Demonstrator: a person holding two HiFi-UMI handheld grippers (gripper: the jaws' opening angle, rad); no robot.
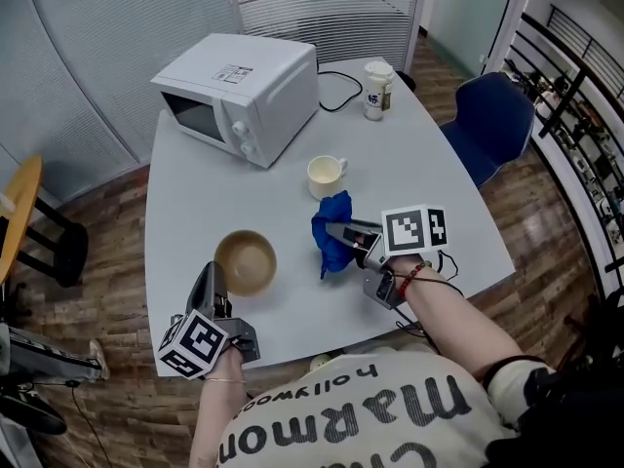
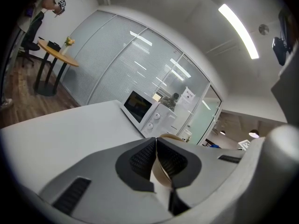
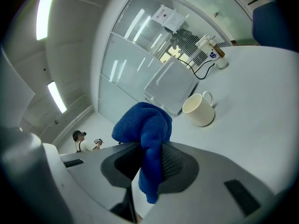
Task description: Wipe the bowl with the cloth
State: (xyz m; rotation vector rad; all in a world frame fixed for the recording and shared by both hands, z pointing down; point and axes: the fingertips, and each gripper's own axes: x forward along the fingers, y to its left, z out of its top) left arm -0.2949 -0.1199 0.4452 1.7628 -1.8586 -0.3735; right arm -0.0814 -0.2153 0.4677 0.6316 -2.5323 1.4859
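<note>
A tan wooden bowl (image 1: 246, 261) stands on the grey table (image 1: 439, 193) near its front edge. My left gripper (image 1: 215, 275) sits at the bowl's left side and is shut on its rim. In the left gripper view the tan bowl wall (image 2: 160, 171) shows pinched between the closed pads of the left gripper (image 2: 156, 143). Right of the bowl, my right gripper (image 1: 338, 233) is shut on a blue cloth (image 1: 331, 227), held just above the table. The cloth (image 3: 145, 125) bunches up above the right gripper (image 3: 152, 161) and hangs down between its pads.
A white microwave (image 1: 239, 91) stands at the back left, its cable trailing to the right. A cream mug (image 1: 325, 175) sits mid-table, just behind the cloth. A paper cup (image 1: 377, 90) is at the back, and a blue chair (image 1: 492, 120) stands off the right edge.
</note>
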